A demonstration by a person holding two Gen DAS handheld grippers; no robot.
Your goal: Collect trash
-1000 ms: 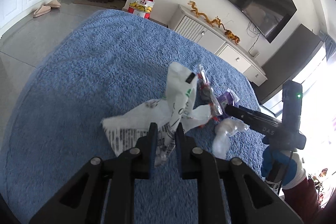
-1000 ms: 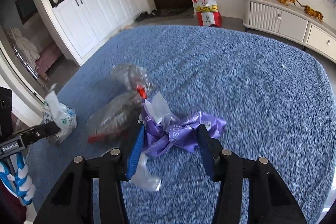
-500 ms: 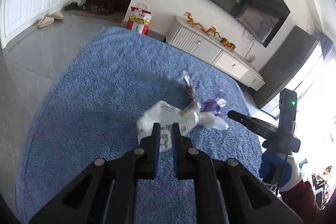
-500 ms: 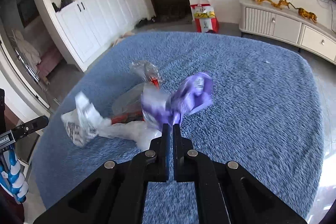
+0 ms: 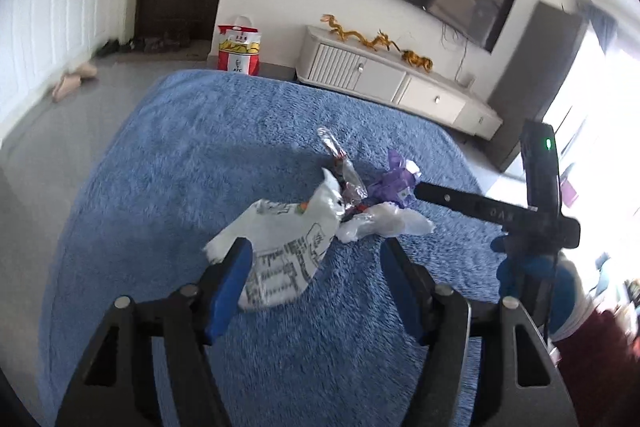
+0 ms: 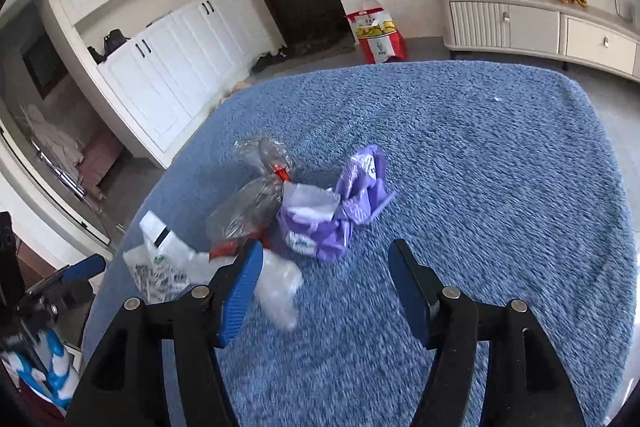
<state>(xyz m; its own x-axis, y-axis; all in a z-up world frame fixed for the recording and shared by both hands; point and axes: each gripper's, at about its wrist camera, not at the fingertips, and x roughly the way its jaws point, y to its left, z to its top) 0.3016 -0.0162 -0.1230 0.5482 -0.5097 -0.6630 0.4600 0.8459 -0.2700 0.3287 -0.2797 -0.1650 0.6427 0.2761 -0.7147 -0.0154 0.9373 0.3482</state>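
Four pieces of trash lie bunched together on the blue rug point(image 5: 168, 163): one white printed wrapper point(image 5: 288, 251), one clear wrapper with red print point(image 5: 346, 179), one purple wrapper point(image 5: 390, 183) and one clear plastic bag point(image 5: 384, 225). The left gripper point(image 5: 316, 259) has its jaws spread and opening; the white printed wrapper's near end lies between them, beside the left pad, unpinched. The right gripper point(image 6: 326, 277) also has its jaws spread and opening, with only rug between them, the purple wrapper point(image 6: 340, 215) just beyond. One red paper bag point(image 5: 239, 50) stands far off.
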